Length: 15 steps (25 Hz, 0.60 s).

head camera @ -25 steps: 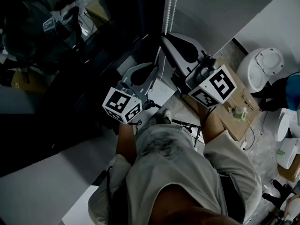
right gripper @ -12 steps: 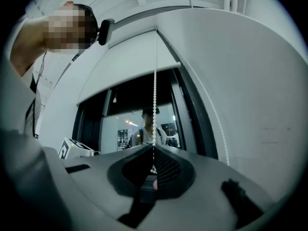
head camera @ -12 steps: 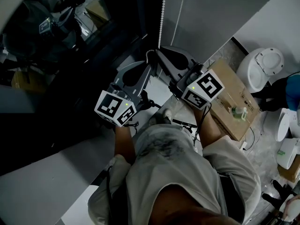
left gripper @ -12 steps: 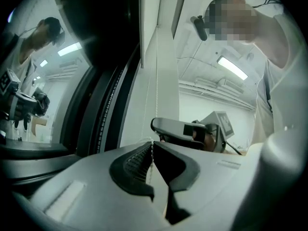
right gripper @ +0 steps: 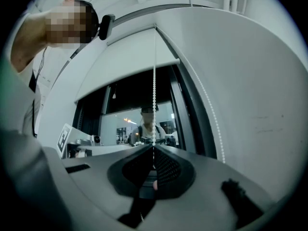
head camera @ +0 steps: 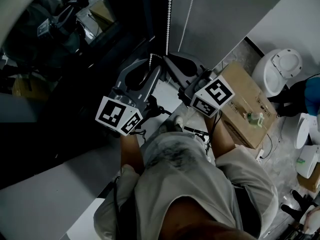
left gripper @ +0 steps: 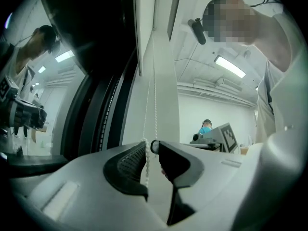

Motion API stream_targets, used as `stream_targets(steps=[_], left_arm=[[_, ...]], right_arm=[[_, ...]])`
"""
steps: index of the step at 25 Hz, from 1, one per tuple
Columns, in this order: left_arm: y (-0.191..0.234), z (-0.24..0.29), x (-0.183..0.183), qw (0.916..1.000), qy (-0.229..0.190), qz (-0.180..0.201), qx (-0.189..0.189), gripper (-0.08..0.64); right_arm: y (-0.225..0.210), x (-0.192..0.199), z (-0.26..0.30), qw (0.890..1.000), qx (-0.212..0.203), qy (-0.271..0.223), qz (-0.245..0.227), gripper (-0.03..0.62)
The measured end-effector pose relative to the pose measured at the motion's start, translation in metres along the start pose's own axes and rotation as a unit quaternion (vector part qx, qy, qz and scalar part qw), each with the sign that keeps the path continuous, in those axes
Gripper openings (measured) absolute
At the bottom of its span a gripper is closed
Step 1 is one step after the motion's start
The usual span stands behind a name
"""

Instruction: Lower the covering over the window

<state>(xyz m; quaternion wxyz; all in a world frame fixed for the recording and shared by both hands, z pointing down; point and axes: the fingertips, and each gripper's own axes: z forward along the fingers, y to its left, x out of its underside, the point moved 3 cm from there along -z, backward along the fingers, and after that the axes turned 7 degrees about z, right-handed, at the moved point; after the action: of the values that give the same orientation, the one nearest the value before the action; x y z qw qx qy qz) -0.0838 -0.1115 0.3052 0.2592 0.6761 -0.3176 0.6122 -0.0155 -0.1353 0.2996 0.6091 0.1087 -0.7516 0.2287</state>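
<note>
The window filled the left gripper's side of the scene, its glass dark and mirroring the person. The covering, a pale roller blind, hung over the upper part of the glass only. Its bottom edge ran well above the sill, with bare glass below it. The bead chain that drives it dropped along the window's right edge, just beside the frame, with its second strand closer to the wall.

The right gripper had its jaws together on the nearer strand, which ran taut from their meeting line up to the blind's roller. The left gripper was opening: a gap stood between its ribbed pads, and the chain hung loose in that gap, touching one pad at most and not pinched.

I judged the task partly done. The blind was some way down, much of the glass remained uncovered, and more pulls on the chain were probably needed. The hands seemed to be mid-exchange, the right holding while the left let go to take a higher hold.

Only the right gripper view showed the blind's bottom edge and how much glass was left. Only the left gripper view showed the gap between that gripper's pads. The head view alone showed both grippers close together at the chain, and a cardboard box on the floor near the person's right.
</note>
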Motion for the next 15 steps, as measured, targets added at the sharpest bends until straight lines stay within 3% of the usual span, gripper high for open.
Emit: stream_targets(steps=[6, 15], left_arm=[[0.001, 0.008, -0.028, 0.9994, -0.032, 0.014, 0.009, 0.097], [-0.003, 0.032, -0.042, 0.9991, -0.03, 0.027, 0.016, 0.086]], right_arm=[[0.008, 0.016, 0.001, 1.0, -0.001, 0.023, -0.008, 0.018], [0.012, 0.017, -0.001, 0.999, 0.004, 0.026, -0.021, 0.018]])
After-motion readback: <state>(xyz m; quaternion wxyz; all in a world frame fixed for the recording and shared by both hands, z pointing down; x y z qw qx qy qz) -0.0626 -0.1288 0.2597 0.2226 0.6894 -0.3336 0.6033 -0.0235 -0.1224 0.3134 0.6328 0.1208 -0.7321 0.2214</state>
